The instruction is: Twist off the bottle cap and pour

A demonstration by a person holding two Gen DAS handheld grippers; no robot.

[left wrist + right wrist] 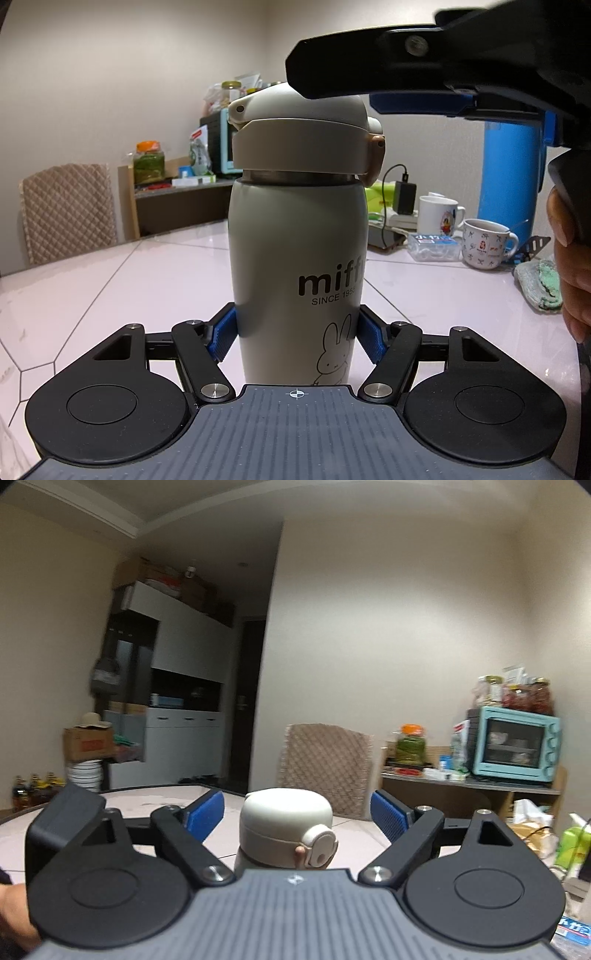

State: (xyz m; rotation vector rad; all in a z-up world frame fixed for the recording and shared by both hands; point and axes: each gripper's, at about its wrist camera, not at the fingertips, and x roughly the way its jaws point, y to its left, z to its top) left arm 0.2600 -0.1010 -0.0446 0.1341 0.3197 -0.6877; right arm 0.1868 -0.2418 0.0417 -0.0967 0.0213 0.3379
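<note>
Left wrist: left claw (297,338) pinching bottle (295,258); right claw (297,812) spread around cap (286,818).

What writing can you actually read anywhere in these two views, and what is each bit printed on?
"miff", cut off at the curve: on the beige bottle, above a rabbit drawing.
"SINCE 195", last digit hidden: below it on the same bottle.
Blue-labelled clear packet: characters too small to read.
Two printed mugs: pictures only, no legible words.
Cardboard box: red print blurred.
Jars and cartons on the shelf: labels too blurred.
</note>
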